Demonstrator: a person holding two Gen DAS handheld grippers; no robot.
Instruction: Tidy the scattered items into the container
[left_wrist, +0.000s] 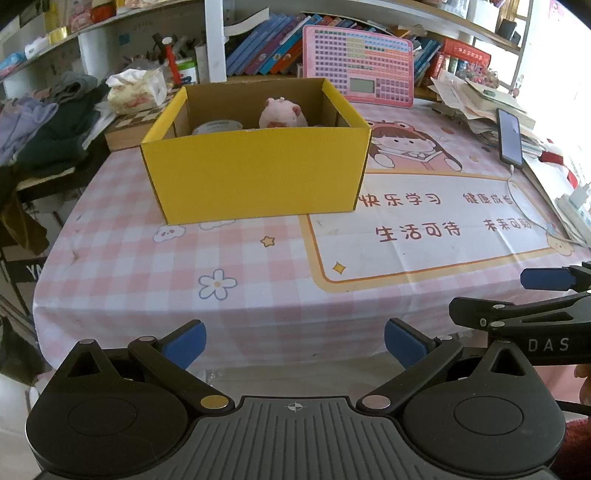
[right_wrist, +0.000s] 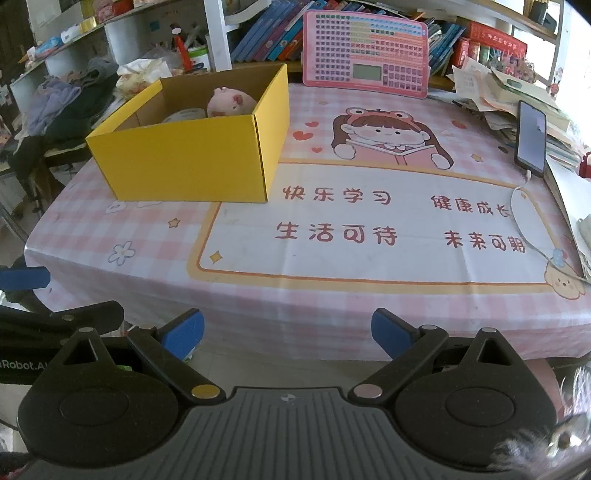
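The left gripper is hovering wide apart and empty at the near edge of the table, with the right gripper beside it, also spread wide and holding nothing. Ahead of both, to the left, a yellow cardboard box is sitting open on the pink checked cloth, holding a pink plush toy and a pale round item touching its left side. Further right, a phone is lying plugged in.

A table covered by a pink checked cartoon-printed cloth is backed by white shelving crammed with slanted books. Bright daylight is admitted from the right.
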